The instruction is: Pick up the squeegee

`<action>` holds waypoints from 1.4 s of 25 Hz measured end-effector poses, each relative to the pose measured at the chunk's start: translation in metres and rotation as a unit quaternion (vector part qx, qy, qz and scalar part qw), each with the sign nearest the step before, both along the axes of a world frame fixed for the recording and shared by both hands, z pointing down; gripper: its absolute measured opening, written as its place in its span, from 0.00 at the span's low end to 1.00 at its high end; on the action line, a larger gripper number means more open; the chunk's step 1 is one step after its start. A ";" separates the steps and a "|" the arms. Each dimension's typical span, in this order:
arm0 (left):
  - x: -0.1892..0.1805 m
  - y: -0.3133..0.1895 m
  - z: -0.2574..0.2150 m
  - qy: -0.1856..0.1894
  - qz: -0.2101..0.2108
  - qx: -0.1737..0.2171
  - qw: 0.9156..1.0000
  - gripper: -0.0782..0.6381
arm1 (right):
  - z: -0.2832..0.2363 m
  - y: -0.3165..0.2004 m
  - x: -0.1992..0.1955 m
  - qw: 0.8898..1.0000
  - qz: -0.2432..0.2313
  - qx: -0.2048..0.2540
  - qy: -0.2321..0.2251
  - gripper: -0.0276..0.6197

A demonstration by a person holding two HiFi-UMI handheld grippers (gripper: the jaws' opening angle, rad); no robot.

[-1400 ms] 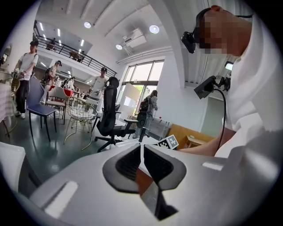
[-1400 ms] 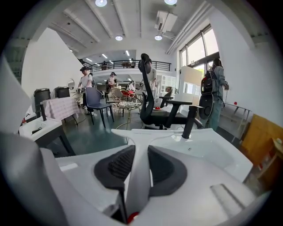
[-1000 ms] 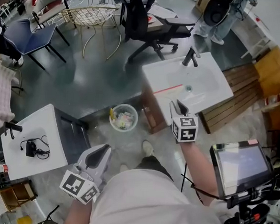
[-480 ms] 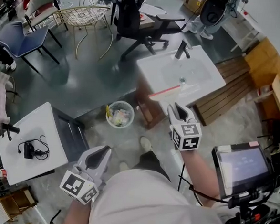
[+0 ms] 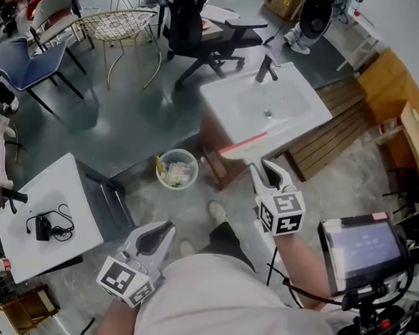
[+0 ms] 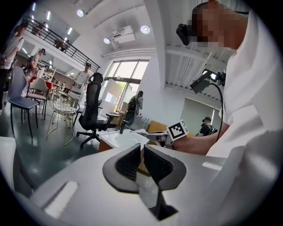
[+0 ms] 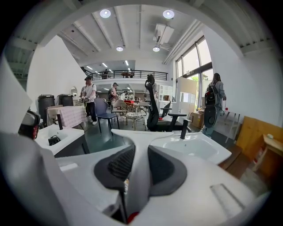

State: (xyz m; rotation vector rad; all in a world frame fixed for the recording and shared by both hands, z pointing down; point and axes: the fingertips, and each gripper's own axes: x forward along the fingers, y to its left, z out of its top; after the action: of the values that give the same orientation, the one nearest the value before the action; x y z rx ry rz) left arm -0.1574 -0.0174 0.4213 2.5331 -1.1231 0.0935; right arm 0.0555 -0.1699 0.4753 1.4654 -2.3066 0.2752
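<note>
The squeegee (image 5: pixel 243 143) has a red blade edge on a white head and hangs over the front edge of the white sink (image 5: pixel 299 119). My right gripper (image 5: pixel 269 169) is shut on its white handle. In the right gripper view the white handle (image 7: pixel 133 167) fills the gap between the dark pads, and its wide head spreads out ahead of them. My left gripper (image 5: pixel 154 237) hangs low at the left by the person's body, its jaws together with only a thin slit and nothing in them (image 6: pixel 142 160).
A black faucet (image 5: pixel 265 67) stands at the sink's far rim. A waste basket (image 5: pixel 176 169) sits on the floor by the sink cabinet. A white table (image 5: pixel 58 188) with a black corded device (image 5: pixel 42 225) is at left, wooden slats (image 5: pixel 337 133) and a screen (image 5: pixel 361 252) at right, chairs behind.
My right gripper has risen and drawn toward the person with the squeegee, whose red edge has shifted from over the sink top to its front edge. The left gripper has drifted slightly.
</note>
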 end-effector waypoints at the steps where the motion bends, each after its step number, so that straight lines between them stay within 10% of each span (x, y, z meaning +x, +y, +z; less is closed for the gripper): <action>1: 0.000 0.001 0.000 0.000 0.001 0.001 1.000 0.15 | -0.001 0.004 -0.001 1.000 -0.001 0.000 -0.003 0.19; 35: 0.017 0.001 -0.007 -0.005 0.018 0.015 1.000 0.15 | -0.019 0.032 0.008 1.000 -0.007 0.011 -0.015 0.19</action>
State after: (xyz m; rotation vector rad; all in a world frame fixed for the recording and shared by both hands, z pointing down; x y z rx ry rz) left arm -0.1408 -0.0161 0.4141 2.5821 -1.0896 0.0989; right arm 0.0635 -0.1381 0.4558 1.4645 -2.3510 0.2696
